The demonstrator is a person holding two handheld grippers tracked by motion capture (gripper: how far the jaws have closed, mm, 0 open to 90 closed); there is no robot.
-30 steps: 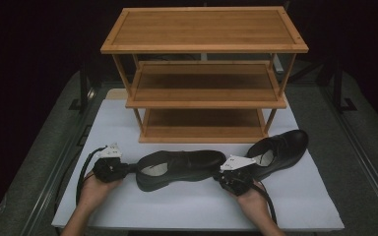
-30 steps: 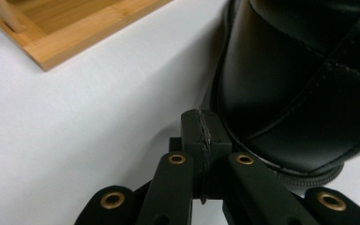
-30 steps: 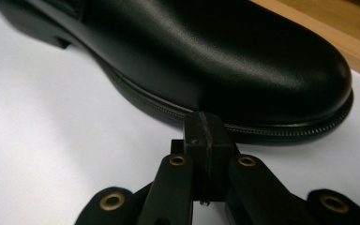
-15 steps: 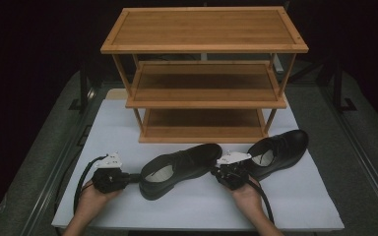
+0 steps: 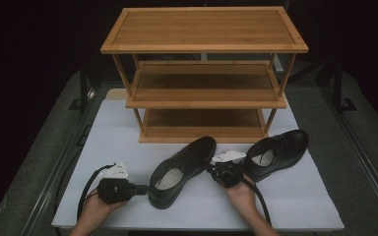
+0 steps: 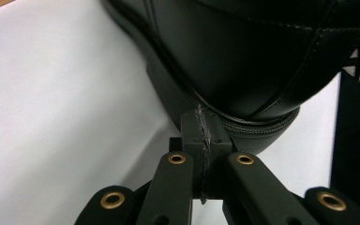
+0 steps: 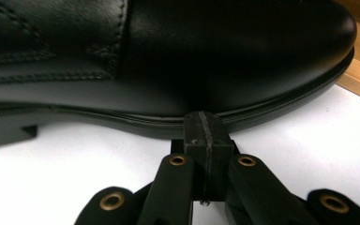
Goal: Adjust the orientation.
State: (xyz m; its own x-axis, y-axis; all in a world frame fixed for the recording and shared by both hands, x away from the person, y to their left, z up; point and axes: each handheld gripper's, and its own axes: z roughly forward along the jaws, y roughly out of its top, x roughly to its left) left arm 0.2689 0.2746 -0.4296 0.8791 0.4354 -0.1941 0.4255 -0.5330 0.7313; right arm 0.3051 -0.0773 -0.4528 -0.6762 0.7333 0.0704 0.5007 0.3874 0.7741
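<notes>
Lying diagonally on the white mat (image 5: 305,206), the near black shoe (image 5: 182,169) has its toe toward the wooden rack (image 5: 204,73) and its heel toward the person, with the left gripper (image 5: 140,188) at the heel and the right gripper (image 5: 215,168) against its right side near the toe. Both grippers are clenched, jaws pressed flat together with nothing between: left tip touches the shoe's heel rim (image 6: 243,126), right tip touches the sole edge (image 7: 206,119). Second black shoe (image 5: 278,152) sits just right of the right gripper, also angled toward the rack; all three shelves bare.
</notes>
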